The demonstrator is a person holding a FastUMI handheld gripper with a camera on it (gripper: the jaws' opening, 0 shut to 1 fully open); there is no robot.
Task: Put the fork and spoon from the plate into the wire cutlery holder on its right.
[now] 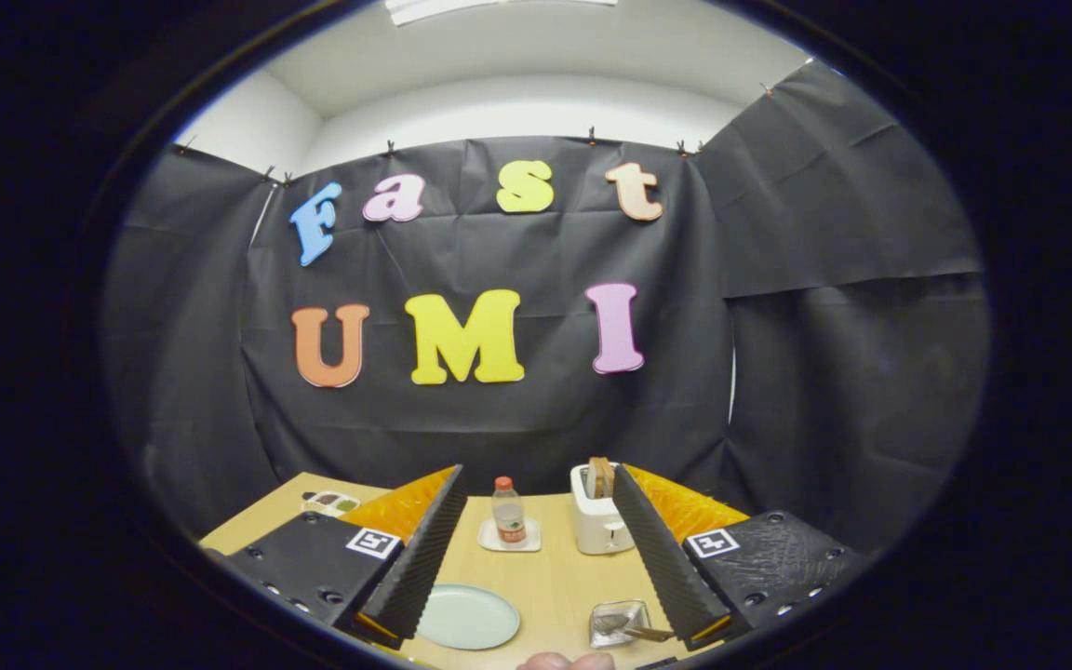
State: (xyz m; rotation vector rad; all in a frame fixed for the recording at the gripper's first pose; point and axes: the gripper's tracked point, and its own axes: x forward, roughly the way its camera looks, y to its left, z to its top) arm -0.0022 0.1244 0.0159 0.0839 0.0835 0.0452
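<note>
My gripper (537, 473) is held above the wooden table (555, 582), open, with nothing between its fingers. A pale green plate (466, 616) lies on the table below, close to the left finger (424, 558); its visible surface is bare. To the plate's right, against the right finger (662, 554), stands the wire cutlery holder (618, 622). Cutlery rests in the holder, a metal piece and a brown handle sticking out toward the right finger. I cannot tell fork from spoon there.
Beyond the plate a small bottle (507, 510) stands on a white coaster. A white toaster (598, 516) with toast in its slot stands to the bottle's right. A small tray (331, 502) lies at the far left. A person's fingers (566, 662) show at the near table edge.
</note>
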